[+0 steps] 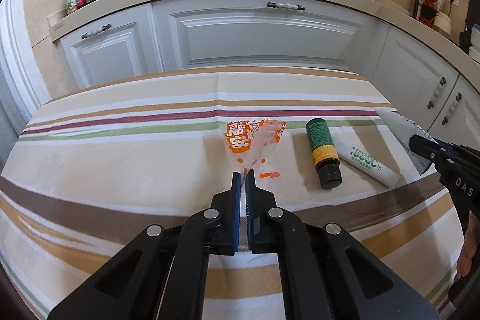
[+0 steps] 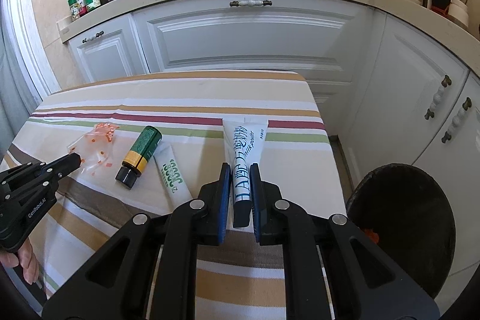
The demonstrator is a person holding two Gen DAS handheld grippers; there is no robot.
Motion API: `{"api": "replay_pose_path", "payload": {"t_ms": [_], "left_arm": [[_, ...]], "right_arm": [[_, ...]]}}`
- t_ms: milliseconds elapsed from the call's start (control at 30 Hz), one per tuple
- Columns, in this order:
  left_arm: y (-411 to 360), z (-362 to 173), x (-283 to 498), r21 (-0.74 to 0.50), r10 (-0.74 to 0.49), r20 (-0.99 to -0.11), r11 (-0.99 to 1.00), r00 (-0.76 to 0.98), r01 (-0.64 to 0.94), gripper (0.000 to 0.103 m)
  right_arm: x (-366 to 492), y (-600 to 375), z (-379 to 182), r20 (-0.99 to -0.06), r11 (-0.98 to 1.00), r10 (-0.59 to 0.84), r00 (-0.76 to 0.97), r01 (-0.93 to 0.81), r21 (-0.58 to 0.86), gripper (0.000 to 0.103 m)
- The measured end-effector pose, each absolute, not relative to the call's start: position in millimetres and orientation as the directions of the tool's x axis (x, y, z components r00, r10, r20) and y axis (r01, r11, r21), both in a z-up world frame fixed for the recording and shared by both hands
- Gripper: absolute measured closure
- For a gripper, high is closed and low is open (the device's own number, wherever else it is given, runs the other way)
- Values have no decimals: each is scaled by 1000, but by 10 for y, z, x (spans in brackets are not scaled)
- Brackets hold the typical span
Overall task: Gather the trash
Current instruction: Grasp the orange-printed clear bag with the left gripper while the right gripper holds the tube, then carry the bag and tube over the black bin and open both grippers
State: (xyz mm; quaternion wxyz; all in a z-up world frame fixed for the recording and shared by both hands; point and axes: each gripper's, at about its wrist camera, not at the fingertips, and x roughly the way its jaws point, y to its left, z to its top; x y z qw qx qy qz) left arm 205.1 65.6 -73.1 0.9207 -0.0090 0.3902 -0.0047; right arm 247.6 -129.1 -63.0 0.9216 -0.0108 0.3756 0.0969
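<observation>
My left gripper (image 1: 243, 176) is shut on the near corner of a clear plastic wrapper with orange print (image 1: 250, 144), which stands up from the striped tablecloth (image 1: 120, 146). It also shows in the right wrist view (image 2: 93, 144), with the left gripper (image 2: 76, 159) at its near end. My right gripper (image 2: 240, 170) is shut on a white tube with blue lettering (image 2: 244, 146), gripped near its dark cap. A green and yellow bottle with a black cap (image 1: 322, 150) (image 2: 139, 152) lies beside a white tube with green print (image 1: 367, 162) (image 2: 174, 174).
A dark round bin (image 2: 402, 227) stands on the floor right of the table, with something orange inside. White cabinets (image 1: 258, 35) and a counter with bottles, a wok and a pot stand behind the table. The table's right edge (image 2: 324, 140) is close.
</observation>
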Motion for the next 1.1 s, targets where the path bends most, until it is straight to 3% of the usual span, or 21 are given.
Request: {"api": "replay_pose_path", "payload": {"t_ms": [400, 1100], "left_arm": [[644, -665, 1787, -21, 11, -702, 999, 712, -36, 99], [344, -385, 1175, -59, -59, -650, 998, 758, 27, 99]], "right_arm": [[2198, -1364, -601, -685, 981, 176, 707, -180, 66, 90], [1457, -1608, -415, -650, 988, 152, 744, -132, 80, 90]]}}
